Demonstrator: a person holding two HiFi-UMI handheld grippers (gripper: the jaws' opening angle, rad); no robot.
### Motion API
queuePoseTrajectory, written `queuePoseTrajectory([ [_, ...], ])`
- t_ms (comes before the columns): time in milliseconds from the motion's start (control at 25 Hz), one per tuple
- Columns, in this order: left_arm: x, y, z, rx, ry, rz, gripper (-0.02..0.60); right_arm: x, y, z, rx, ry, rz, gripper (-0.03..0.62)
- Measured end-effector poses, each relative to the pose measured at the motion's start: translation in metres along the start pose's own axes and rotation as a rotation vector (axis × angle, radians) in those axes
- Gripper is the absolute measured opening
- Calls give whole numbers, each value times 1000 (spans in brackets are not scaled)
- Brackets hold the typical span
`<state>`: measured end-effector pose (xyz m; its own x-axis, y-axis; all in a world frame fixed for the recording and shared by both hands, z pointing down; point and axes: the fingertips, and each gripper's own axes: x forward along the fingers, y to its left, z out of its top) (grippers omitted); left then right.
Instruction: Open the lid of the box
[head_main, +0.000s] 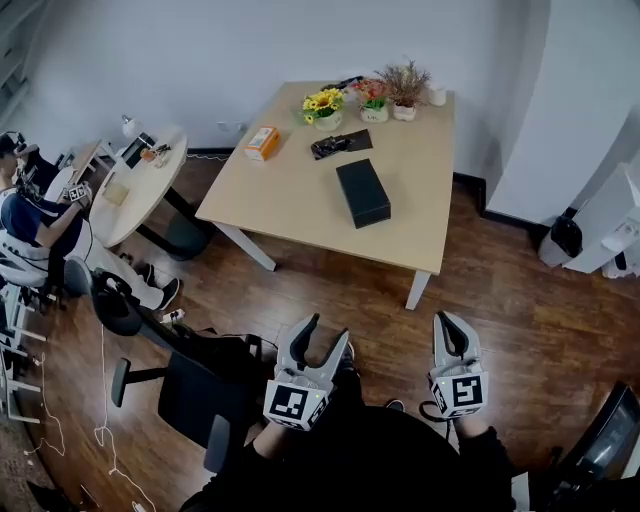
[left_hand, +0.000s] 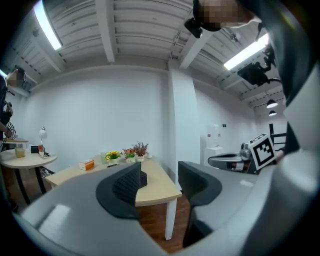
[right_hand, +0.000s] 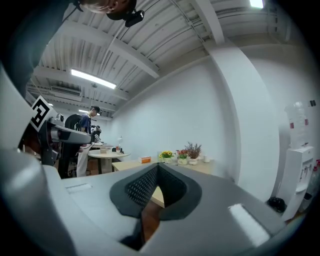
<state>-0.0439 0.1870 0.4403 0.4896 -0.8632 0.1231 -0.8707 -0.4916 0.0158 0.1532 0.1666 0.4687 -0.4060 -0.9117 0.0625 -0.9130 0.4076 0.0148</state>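
At the bottom edge of the head view the frame cuts off the holder's dark-clad body; two tools stand out before it. The left tool (head_main: 328, 330) has its jaws apart with nothing between them. The right tool (head_main: 447, 322) has its jaws pressed together on nothing; both hang over the wooden floor (head_main: 530, 320), well apart from the counter (head_main: 290, 205). One black box (head_main: 362, 192) lies flat on the counter's near right part, lid down; its long axis runs away from the holder, the far end slanting a little left. In the left gripper view one jaw hides all but a sliver of it; in the right gripper view the closed jaws cover it. Beyond it lies one dark flat thing (head_main: 340, 143), too small to make out. Three flower pots (head_main: 372, 102) and one white cup (head_main: 437, 96) line the far edge; one orange carton (head_main: 262, 142) sits to the left. A seated person (head_main: 30, 215) beside a round counter (head_main: 125, 195) is partly cut by the left edge.
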Motion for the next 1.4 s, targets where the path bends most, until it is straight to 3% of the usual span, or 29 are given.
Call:
queuePoseTrajectory([
  [160, 45, 35, -16, -40, -3, -18, 218, 44, -10, -14, -19, 34, -21, 2],
  [360, 123, 74, -21, -93, 8, -137, 240, 122, -30, 3, -58, 74, -86, 0],
  [520, 180, 115, -13, -76, 12, -205, 273, 193, -42, 25, -96, 77, -120, 0],
  [720, 225, 155, -30, -65, 77, -248, 275, 249, -43, 17, -61, 138, -129, 2],
  [920, 267, 164, -80, -27, 224, -278, 275, 289, -55, -35, -89, 266, -50, 0],
  [1080, 305, 163, -120, 65, 352, -281, 275, 332, -63, -85, -305, 373, 109, 2],
  [1120, 313, 163, -129, 87, 382, -277, 276, 342, -61, -99, -358, 415, 170, 46],
  [1160, 320, 164, -138, 104, 412, -272, 276, 350, -58, -114, -401, 461, 230, 160],
  [1200, 326, 165, -147, 114, 445, -268, 276, 357, -56, -128, -438, 506, 280, 222],
  [1280, 335, 169, -165, 94, 516, -266, 275, 367, -53, -152, -487, 578, 341, 250],
  [1400, 343, 166, -189, -8, 612, -291, 273, 381, -59, -177, -476, 640, 351, 250],
])
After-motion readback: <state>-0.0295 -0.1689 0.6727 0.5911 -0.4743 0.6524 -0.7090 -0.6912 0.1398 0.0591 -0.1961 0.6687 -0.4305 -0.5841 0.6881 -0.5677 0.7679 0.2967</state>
